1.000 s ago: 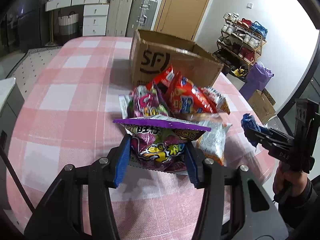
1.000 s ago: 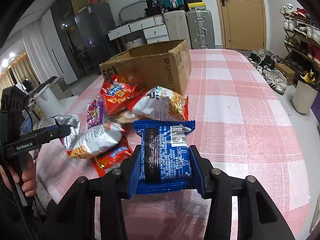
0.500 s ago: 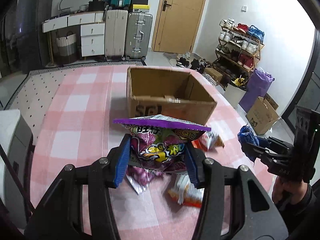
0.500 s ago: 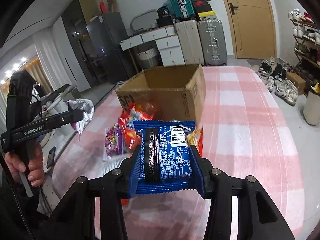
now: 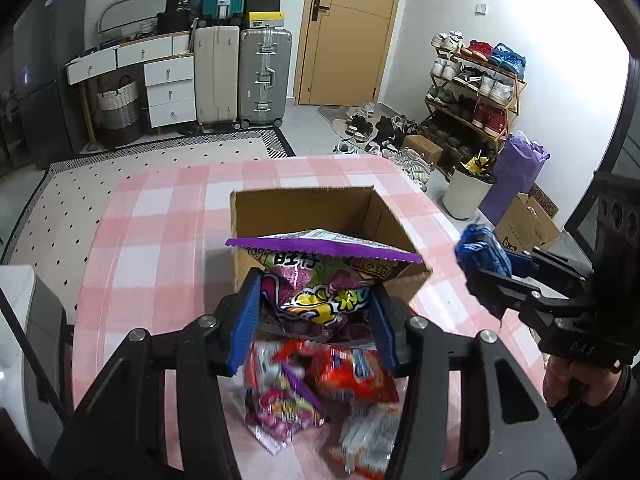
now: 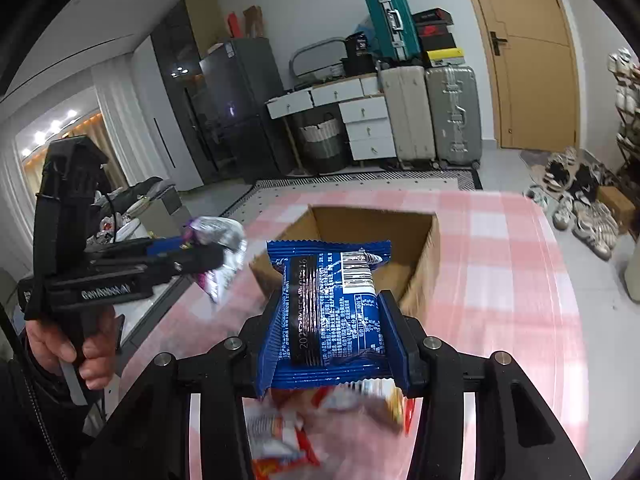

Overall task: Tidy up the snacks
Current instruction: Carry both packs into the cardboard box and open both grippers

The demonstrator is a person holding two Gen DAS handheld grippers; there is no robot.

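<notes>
Two snack packets are in my grip, one per gripper, and both hang above the table just short of the open cardboard box (image 5: 332,216), which lies straight ahead of and below each set of jaws. My left gripper (image 5: 316,316) is closed on a purple foil bag (image 5: 320,276), its blue ribbed pads pinching the puffy middle so the crinkled, glossy film bulges between them; the bag's serrated top seam runs crosswise, side to side, already overlapping the box's near wall in this view. My right gripper (image 6: 334,340) is clamped on a blue biscuit packet (image 6: 328,308), a flat, rectangular pillow pack with crimped ends and a barcode label, its long axis pointing away from me toward the box (image 6: 372,232). Neither hand looks clearly nearer; both sit at the box's near edge, the right one off to the side of the left. Beneath the jaws, blurred, lies a loose heap of remaining snack bags (image 5: 320,392) in red, pink and silver film on the pink-and-white checked tablecloth (image 5: 160,216). I judge the next move is forward over the corrugated rim, then release.
</notes>
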